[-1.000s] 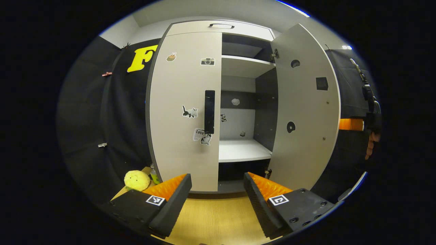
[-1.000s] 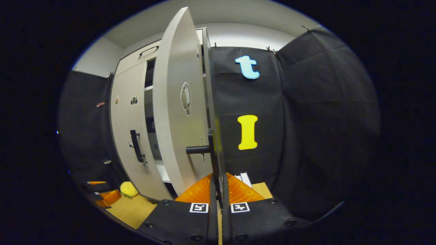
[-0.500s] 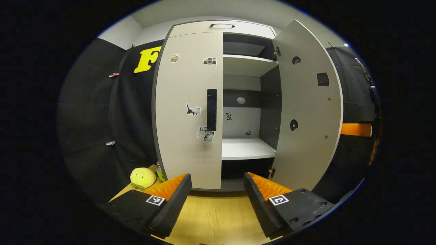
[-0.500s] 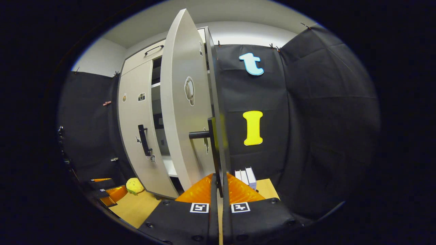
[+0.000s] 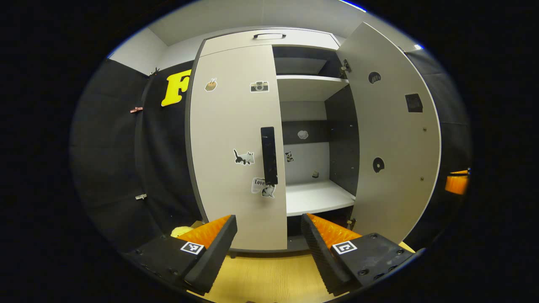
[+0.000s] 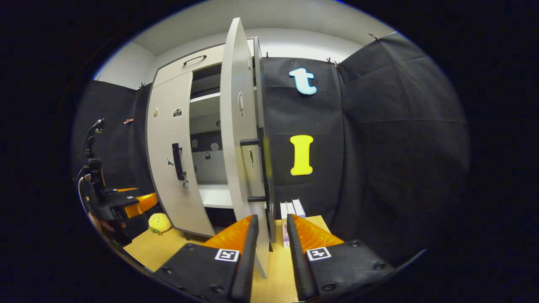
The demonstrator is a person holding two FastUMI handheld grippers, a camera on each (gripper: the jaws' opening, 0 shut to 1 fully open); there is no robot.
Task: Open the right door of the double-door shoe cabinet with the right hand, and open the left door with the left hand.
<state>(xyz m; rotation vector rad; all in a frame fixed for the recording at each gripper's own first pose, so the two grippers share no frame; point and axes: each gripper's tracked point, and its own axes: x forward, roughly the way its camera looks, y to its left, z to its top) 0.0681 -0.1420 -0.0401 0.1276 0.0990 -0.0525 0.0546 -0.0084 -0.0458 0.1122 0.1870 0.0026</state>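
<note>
Shoe cabinet, pale grey with two doors [image 5: 236,139]: right door [image 5: 391,139] stands swung wide, so right gripper [image 6: 269,235] fingers are parted, astride its edge; left gripper [image 5: 269,235], fingers apart, faces closed left door's black bar handle [image 5: 269,155], probably to grasp it.

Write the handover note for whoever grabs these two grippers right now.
Right gripper: open, off the right door's handle, door edge between its fingers.
Left gripper: open, holding nothing, facing the left door's handle, well short of it.
Right door: swung wide open, shelves showing.
Left door: shut.
Done: right door.
Left: close the left gripper on the left door's handle and pull that door open.
</note>
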